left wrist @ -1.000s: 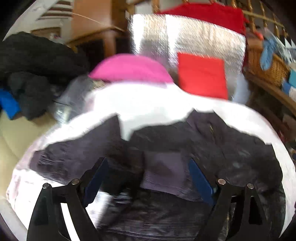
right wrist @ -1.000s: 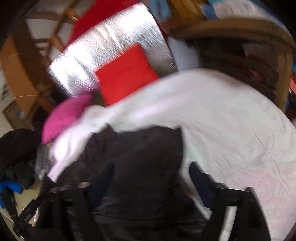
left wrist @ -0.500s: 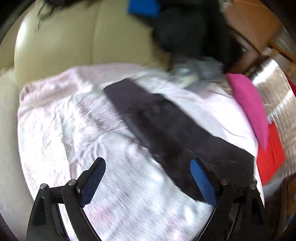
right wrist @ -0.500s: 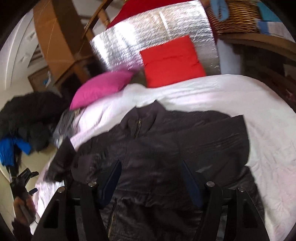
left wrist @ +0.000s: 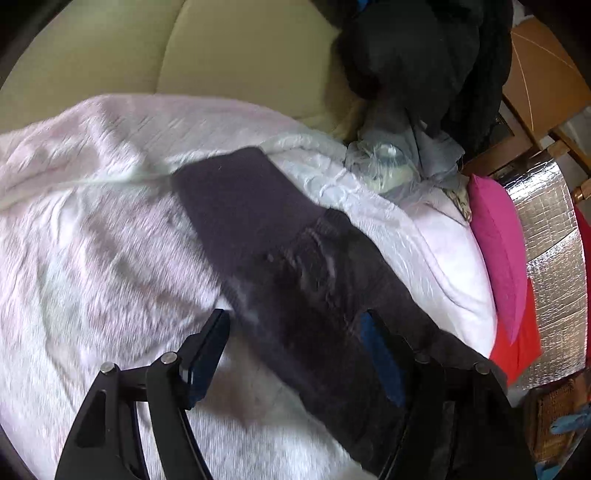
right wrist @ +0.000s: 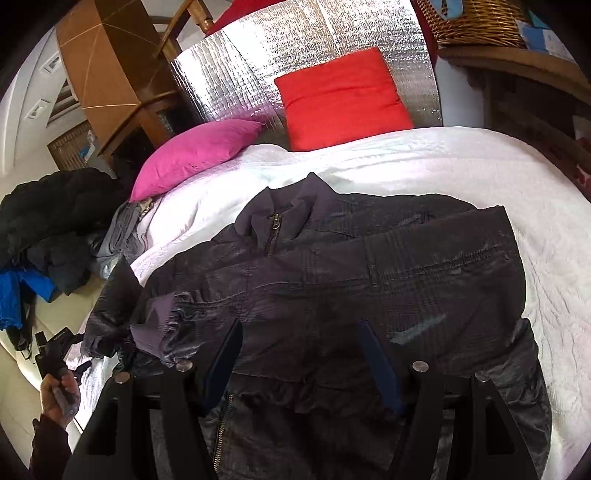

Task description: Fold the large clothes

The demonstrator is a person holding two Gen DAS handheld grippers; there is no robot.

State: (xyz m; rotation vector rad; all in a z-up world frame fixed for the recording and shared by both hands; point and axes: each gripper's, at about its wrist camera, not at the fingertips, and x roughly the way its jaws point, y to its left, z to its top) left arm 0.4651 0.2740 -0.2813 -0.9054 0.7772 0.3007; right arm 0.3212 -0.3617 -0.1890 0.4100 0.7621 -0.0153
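A dark zip-up jacket (right wrist: 351,280) lies flat on a white bedspread (right wrist: 480,177), collar towards the pillows, one sleeve folded across its chest. My right gripper (right wrist: 299,354) is open and empty just above the jacket's lower front. In the left wrist view the jacket's other sleeve (left wrist: 258,221) stretches out over the bedspread (left wrist: 92,258). My left gripper (left wrist: 295,350) is open and empty, hovering over the sleeve near the shoulder.
A pink pillow (right wrist: 192,151) and a red pillow (right wrist: 343,96) lean on a silver foil panel (right wrist: 258,59) at the bed's head. A pile of dark clothes (left wrist: 424,55) lies on a cream sofa (left wrist: 221,55). A wicker basket (right wrist: 476,18) stands on a shelf.
My left gripper has swung from facing the jacket's body to the outstretched sleeve and closed in on it. My right gripper has moved back over the jacket's lower front.
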